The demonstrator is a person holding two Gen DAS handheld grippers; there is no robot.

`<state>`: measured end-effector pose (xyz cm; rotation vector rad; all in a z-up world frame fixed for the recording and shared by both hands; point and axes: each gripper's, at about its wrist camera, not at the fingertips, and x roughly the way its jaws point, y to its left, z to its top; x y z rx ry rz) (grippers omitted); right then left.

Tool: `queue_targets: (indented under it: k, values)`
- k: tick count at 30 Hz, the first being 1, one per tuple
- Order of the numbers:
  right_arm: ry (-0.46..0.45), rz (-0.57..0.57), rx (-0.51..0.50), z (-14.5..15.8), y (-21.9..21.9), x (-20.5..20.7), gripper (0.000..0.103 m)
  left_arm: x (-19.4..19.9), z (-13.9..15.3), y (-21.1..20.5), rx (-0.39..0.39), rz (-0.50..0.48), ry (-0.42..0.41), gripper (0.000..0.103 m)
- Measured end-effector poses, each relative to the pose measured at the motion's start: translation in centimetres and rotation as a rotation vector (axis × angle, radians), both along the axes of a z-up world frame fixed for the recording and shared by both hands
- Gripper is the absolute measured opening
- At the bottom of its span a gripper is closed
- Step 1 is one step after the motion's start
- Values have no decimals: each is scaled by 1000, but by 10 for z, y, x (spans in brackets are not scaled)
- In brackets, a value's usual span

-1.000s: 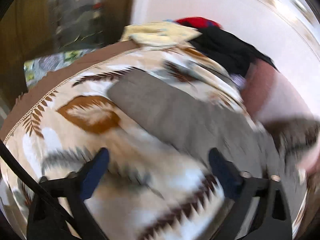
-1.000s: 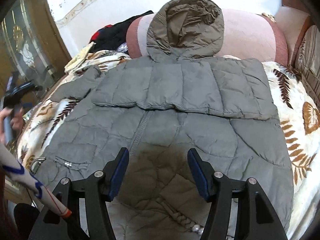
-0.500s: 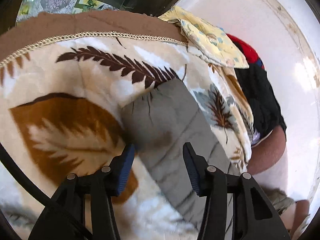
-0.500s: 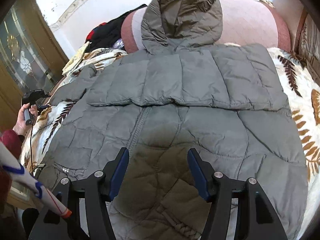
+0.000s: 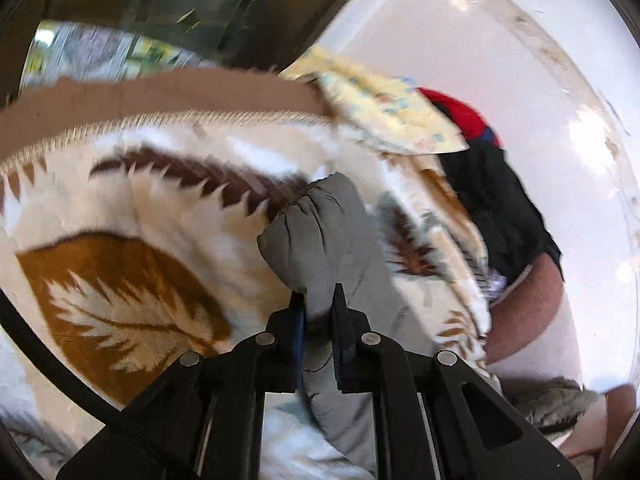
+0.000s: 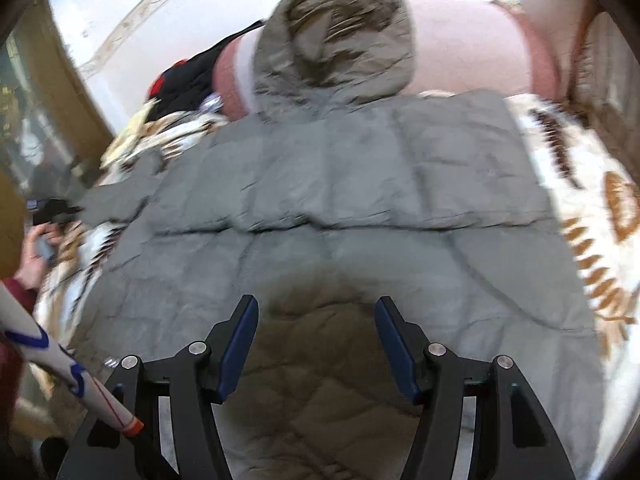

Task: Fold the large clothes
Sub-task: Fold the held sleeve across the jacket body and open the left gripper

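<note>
A grey hooded puffer jacket (image 6: 352,208) is lying spread flat on a bed covered by a leaf-patterned blanket (image 5: 120,240), its hood (image 6: 336,40) resting against a pink bolster (image 6: 472,44). The left claw (image 5: 319,312) is pinching the cuff of the jacket's sleeve (image 5: 320,236), which is reaching toward the blanket's brown trimmed edge. The right claw (image 6: 316,340) is hovering released over the jacket's lower front. A pile of clothes (image 5: 492,196) is crowding the head corner; bare blanket is lying beside the sleeve.

Left gripper (image 5: 318,312) pinches grey jacket sleeve (image 5: 320,236) over leaf-print blanket (image 5: 120,248)
</note>
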<state>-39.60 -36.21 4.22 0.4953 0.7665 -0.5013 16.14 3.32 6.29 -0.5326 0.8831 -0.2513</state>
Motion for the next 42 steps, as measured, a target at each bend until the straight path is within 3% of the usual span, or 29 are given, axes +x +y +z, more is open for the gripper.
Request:
queue_targets:
  k: [2,5,8,14,18,23,27,31,35,39,42]
  values:
    - [49,-49,-49,-2,-4,-1,66,-10,22,-7,22,-24,-36,10]
    - [164,-41,51,-28,-17,5,69,-25,50,-16,29,-51,-75,10]
    - [170,-36,45,-28,-14,4,69,-46,84,-28,25,-92,-123,10]
    - [58,-71,14,-2,-17,-13,69,-104,157,-77,21,-220,-234,10]
    - [-5,-108,45,11,-26,-26,69,-160,200,-126,28,-346,-307,10]
    - [-90,-165,35,34,-31,-51,69,-240,224,-199,33,-521,-358,10]
    - [-135,-220,20,45,-40,-71,69,-300,217,-262,19,-661,-348,10]
    - [-176,-287,39,51,-54,-91,69,-355,187,-322,26,-781,-312,11]
    - [-199,-350,34,56,-63,-105,69,-398,133,-378,87,-876,-243,11]
    - [-208,-377,47,57,-71,-111,69,-425,60,-421,236,-936,-174,14]
    - [-197,-374,47,55,-71,-108,69,-431,18,-428,345,-966,-60,54]
